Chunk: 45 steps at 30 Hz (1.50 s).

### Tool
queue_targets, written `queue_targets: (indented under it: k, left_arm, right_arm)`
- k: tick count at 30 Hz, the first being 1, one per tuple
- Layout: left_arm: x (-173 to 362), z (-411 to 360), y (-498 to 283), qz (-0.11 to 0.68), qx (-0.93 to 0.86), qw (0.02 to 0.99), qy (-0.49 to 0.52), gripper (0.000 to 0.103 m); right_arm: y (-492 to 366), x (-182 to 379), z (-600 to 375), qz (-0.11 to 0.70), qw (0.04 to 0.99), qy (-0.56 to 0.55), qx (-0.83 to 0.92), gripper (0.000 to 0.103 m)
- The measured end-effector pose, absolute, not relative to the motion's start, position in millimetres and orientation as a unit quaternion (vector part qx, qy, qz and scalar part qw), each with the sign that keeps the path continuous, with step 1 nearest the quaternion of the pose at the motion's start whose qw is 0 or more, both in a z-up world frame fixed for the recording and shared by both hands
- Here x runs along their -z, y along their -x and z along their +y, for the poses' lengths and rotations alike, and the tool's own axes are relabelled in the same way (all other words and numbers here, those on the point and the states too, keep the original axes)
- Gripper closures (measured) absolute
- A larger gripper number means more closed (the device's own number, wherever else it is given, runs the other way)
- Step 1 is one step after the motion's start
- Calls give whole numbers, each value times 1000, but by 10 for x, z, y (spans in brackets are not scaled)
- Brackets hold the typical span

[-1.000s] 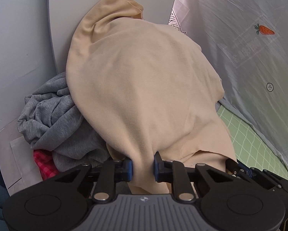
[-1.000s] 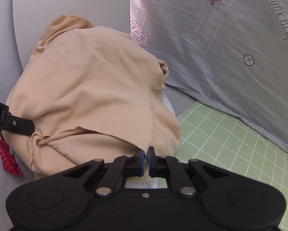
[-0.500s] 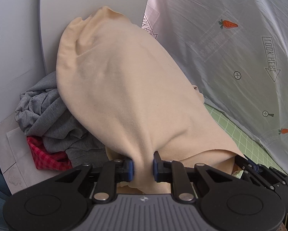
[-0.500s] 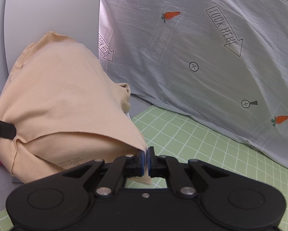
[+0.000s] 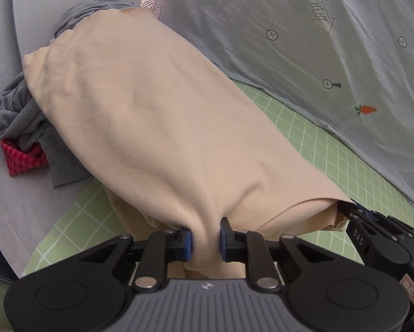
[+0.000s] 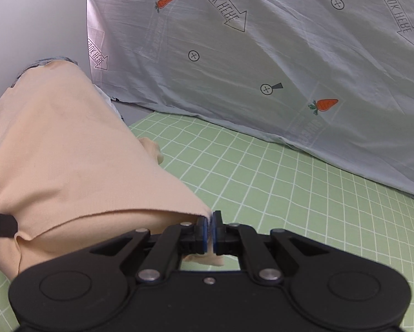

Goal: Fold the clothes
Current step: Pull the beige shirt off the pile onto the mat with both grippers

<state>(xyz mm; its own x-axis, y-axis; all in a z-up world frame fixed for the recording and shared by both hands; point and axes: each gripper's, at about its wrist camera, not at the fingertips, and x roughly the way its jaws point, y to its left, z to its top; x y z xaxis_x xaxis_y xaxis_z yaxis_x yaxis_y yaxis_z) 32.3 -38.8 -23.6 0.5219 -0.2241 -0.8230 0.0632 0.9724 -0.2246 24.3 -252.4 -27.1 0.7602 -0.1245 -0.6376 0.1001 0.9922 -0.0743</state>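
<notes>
Ahead and right of the right gripper's fingers (image 6: 210,232), the green grid mat (image 6: 276,182) lies open up to the hanging sheet (image 6: 290,55). The beige garment (image 6: 68,152) fills the left, a grey clothes pile (image 5: 21,110) beyond it.

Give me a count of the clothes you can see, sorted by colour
Beige: 1, the beige garment, held by both grippers
Grey: 1, the grey garment, possibly more bunched together
Red checked: 1, the red checked cloth
Total: 3
</notes>
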Motion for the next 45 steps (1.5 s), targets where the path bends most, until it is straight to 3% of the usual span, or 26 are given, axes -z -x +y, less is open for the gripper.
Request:
queue_targets:
  k: [21,32,36,41,45]
  left_arm:
    - [252,-2784,722,538,188,820,60,83]
    - [323,-4112,973,535,299,790,-13,78]
    - [321,-4077,904,543,309,780,-32,78]
    - [236,-3775,742,554,318,769,-9,75]
    - [40,-3483,485,543,322,776,17,69]
  right_arm:
    - [1137,502,-4745,375,917,2,135,100]
    - [1447,437,-5985,359,906,-58,215,96]
    - [1563,538,-6088,370,894,-90,238,95]
    - [1553,558,-5934,375,885,-107,255,77]
    - [1438,484,-5751,366,886,-113,262,70]
